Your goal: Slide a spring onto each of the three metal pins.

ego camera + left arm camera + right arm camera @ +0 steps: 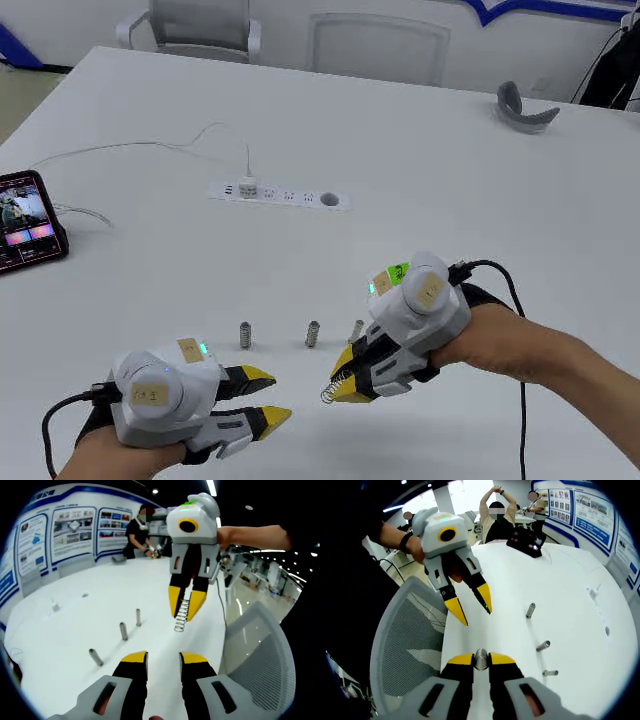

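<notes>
Three short metal pins stand in a row on the white table [420, 180]. The left pin [245, 335] and the middle pin [313, 334] look ribbed, as if a spring sits on each. The right pin [357, 330] looks smooth. My right gripper [345, 385] is shut on a small wire spring [329, 393], just in front of the right pin; the spring [480, 659] is pinched between its jaws and hangs below the tips [181, 615]. My left gripper [268, 396] is open and holds nothing, in front of the left pin [95, 656].
A white power strip [280, 195] with a plugged-in charger lies behind the pins. A phone [25, 220] rests at the left edge, a grey curved object [525, 110] at the far right. Chairs [200, 30] line the far side. A mesh chair [415, 645] stands at the near edge.
</notes>
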`<state>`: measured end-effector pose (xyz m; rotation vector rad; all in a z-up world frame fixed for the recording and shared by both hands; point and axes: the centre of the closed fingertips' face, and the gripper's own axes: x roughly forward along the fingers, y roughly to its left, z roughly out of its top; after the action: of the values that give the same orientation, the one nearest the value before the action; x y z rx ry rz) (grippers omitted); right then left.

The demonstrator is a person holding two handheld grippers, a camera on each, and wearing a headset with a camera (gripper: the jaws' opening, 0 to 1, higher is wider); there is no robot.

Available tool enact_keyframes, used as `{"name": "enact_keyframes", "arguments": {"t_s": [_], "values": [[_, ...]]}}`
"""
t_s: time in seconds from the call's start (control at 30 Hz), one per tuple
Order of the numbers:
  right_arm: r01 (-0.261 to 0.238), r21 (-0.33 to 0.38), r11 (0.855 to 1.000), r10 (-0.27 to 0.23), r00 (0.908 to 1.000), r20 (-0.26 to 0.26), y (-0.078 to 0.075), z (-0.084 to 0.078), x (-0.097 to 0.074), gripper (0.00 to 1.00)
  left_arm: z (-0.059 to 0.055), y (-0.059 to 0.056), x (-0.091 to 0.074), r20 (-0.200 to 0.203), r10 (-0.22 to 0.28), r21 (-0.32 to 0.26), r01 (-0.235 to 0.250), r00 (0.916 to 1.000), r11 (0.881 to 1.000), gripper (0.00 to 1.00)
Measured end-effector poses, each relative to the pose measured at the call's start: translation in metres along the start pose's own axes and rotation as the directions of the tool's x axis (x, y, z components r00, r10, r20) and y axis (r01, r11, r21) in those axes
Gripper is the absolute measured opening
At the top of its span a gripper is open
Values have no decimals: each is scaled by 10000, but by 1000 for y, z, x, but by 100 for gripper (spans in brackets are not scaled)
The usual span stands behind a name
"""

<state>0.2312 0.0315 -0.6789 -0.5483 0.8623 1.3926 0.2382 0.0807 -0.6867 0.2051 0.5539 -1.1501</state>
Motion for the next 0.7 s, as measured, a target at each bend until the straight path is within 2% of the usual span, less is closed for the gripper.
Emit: {"name": "enact_keyframes", "arguments": {"t_s": [0.33, 0.7], "values": [[363, 410, 9985, -356, 9992, -179, -9, -13, -2, 13, -11, 13, -12, -102, 513, -363, -516, 9986, 9980, 33], [828, 796, 9934, -794, 9958, -449, -26, -29, -9, 12, -26, 24, -23, -254, 1056, -850, -1074, 9941, 9906, 41]]}}
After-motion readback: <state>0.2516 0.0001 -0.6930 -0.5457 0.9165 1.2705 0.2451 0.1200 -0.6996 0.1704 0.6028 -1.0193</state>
